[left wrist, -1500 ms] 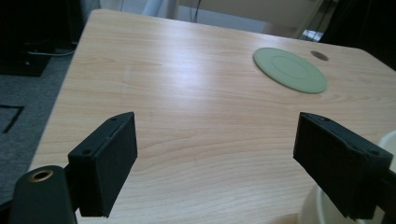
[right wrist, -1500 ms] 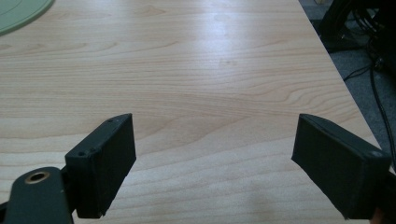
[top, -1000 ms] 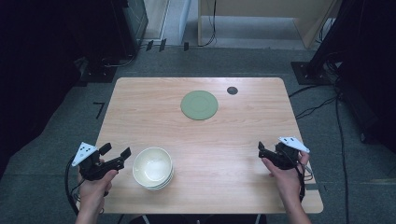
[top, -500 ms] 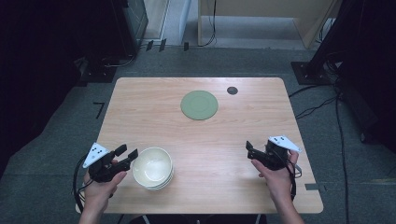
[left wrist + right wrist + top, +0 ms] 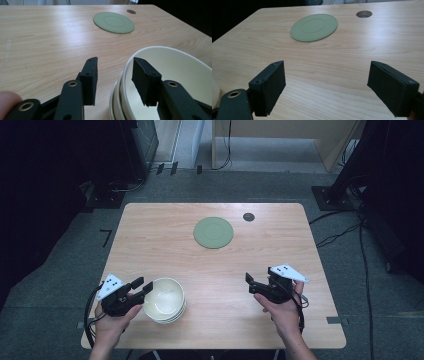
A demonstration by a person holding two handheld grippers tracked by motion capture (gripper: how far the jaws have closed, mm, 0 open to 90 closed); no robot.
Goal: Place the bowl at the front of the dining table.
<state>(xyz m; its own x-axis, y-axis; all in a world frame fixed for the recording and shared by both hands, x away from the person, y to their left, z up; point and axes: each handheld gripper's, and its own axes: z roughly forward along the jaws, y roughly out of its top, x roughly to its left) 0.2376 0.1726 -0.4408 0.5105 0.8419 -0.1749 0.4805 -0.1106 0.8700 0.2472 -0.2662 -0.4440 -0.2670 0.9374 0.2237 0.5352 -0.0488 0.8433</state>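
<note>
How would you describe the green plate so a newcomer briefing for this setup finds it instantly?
Start at the wooden table and look to its far half. The green plate lies flat there, beside a small dark hole. It is the table's sole flat green disc; the near stacked bowls are cream.

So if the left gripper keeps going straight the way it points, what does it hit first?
The rim of the top bowl. The left gripper is open, its jaws straddling that rim, one inside and one outside, so the rim would run into the gripper's throat. How near is unclear.
</note>
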